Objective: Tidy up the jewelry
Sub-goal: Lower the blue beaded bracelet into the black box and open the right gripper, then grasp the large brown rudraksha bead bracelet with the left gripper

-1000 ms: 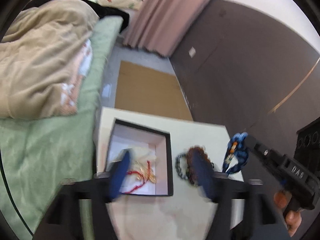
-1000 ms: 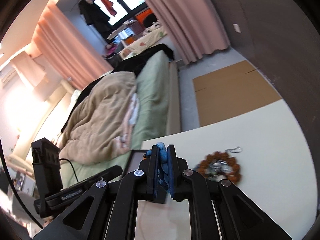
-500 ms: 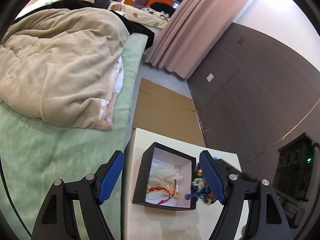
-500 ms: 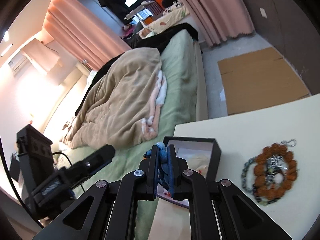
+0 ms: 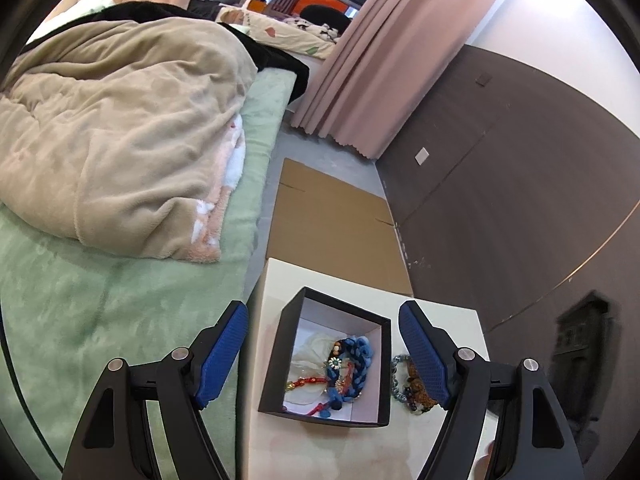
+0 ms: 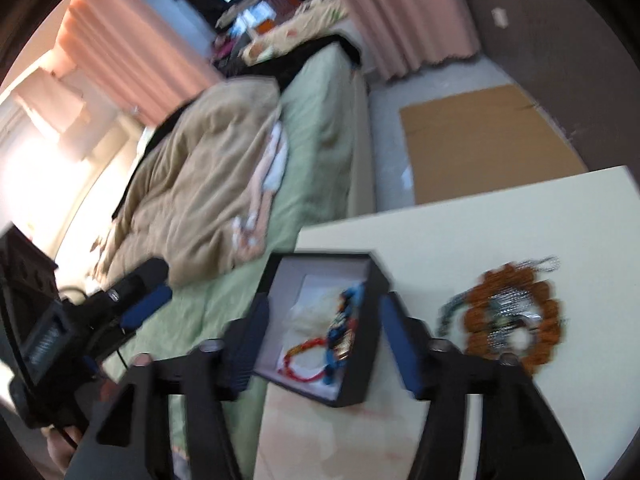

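Note:
A black open jewelry box with a white lining stands on the cream table. Inside lie a blue braided bracelet and a red and gold bracelet. The box and blue bracelet also show in the right wrist view. A brown bead bracelet with a grey bead strand lies on the table right of the box; it also shows in the left wrist view. My left gripper is open above the box. My right gripper is open and empty above the box.
A bed with a green sheet and a beige blanket lies left of the table. Flat cardboard lies on the floor beyond the table. A dark wall runs along the right. Pink curtains hang behind.
My right gripper held the blue bracelet shut, moved over the box and opened. The blue bracelet now lies in the box. My left gripper has risen and pulled back.

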The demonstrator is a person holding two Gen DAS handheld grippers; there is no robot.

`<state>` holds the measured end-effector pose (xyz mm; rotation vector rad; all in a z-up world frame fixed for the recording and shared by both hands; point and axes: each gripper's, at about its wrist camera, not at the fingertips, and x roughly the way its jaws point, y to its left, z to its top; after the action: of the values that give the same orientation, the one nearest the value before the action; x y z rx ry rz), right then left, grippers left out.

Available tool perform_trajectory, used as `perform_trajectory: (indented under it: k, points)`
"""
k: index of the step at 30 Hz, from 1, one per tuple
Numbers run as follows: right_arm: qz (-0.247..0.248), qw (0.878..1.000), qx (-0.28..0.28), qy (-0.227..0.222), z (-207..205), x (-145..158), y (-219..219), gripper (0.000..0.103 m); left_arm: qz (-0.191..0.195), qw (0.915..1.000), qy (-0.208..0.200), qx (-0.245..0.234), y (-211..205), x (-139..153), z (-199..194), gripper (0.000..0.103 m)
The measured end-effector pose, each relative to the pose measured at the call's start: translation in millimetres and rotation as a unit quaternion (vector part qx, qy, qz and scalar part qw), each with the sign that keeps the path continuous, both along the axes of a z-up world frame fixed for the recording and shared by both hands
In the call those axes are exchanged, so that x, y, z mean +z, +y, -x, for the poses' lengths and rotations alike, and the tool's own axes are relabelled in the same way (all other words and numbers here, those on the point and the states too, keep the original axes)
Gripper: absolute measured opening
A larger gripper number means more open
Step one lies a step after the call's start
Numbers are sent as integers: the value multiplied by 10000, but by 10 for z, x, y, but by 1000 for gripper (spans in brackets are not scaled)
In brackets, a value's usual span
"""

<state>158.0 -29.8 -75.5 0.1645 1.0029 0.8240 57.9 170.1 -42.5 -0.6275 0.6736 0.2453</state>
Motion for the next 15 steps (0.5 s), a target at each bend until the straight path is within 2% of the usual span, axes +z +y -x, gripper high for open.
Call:
perform_trajectory:
  k: [7, 15]
  points:
    - [38, 9978, -668, 25, -197, 118, -650, 61, -10, 10000, 40, -44, -143, -32, -79, 78]
    - [51, 9944, -1044, 158, -368, 128, -1086, 61, -132, 9992, 147, -351, -451, -91, -243, 78]
